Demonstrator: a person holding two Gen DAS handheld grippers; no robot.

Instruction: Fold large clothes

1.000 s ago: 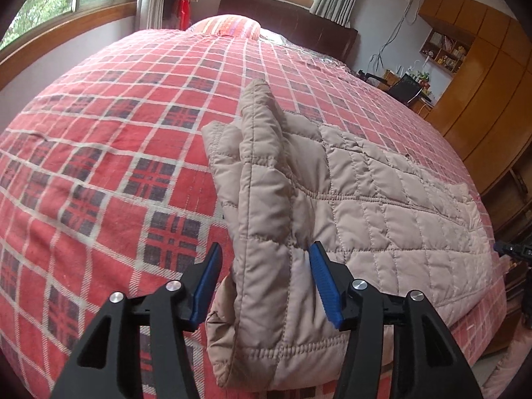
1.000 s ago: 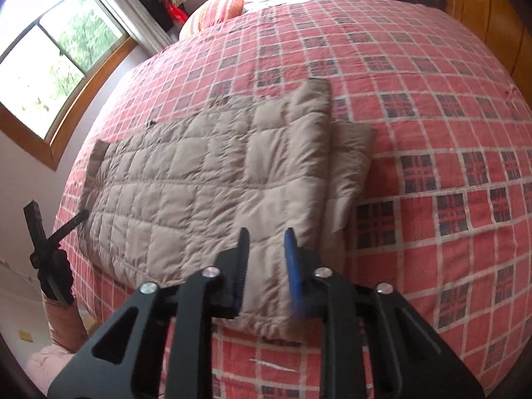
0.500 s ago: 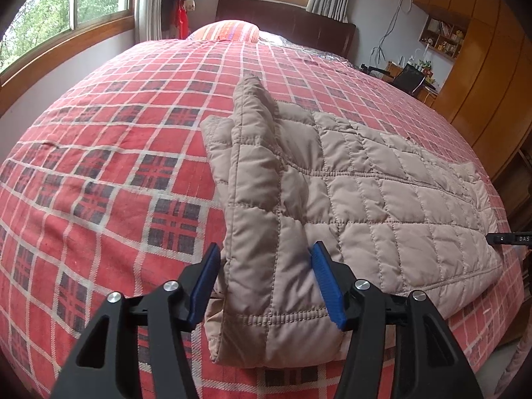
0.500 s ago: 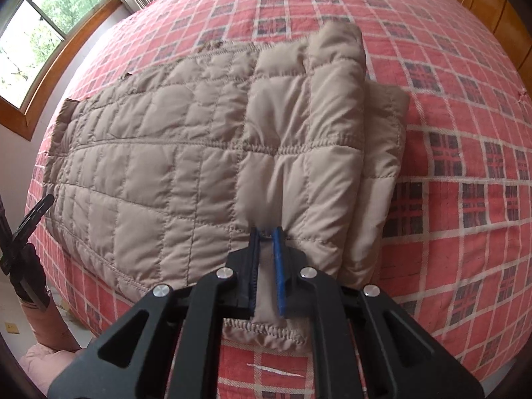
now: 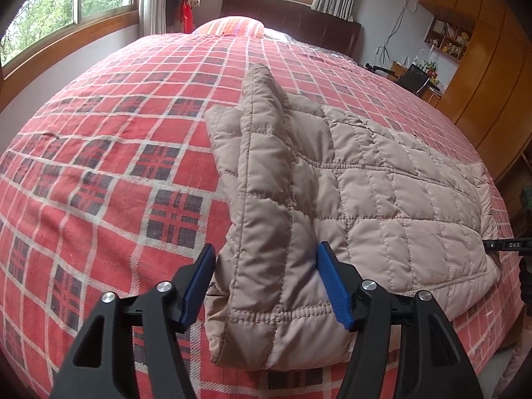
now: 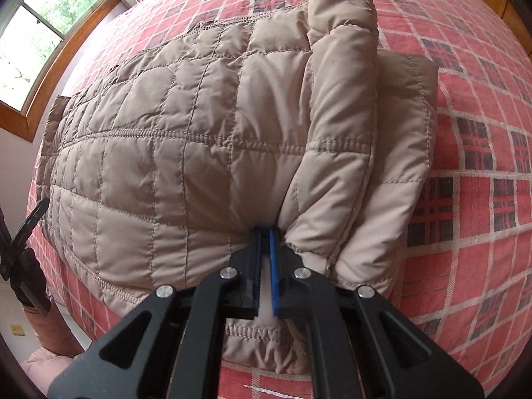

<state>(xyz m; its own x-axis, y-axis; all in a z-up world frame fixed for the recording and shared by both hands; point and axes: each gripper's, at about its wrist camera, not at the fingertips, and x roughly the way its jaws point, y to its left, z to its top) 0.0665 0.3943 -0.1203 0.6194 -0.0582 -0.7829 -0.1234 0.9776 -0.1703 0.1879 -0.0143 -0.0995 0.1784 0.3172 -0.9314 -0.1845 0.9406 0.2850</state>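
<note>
My right gripper (image 6: 264, 249) pinched the quilted jacket (image 6: 206, 139)'s near hem; my left gripper (image 5: 266, 276) straddled its folded sleeve (image 5: 266, 173), spread, sleeve running away lengthwise

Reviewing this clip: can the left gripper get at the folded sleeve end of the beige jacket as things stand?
Probably yes. The left gripper is open, its pads either side of the folded sleeve of the jacket, with nothing between; closing should catch it.

bed (image 5: 99, 173) red plaid cover; dark headboard (image 5: 299, 23) | wood-framed windows (image 5: 66, 6), daylight | wooden wardrobe (image 5: 492, 76) right; pale walls
</note>
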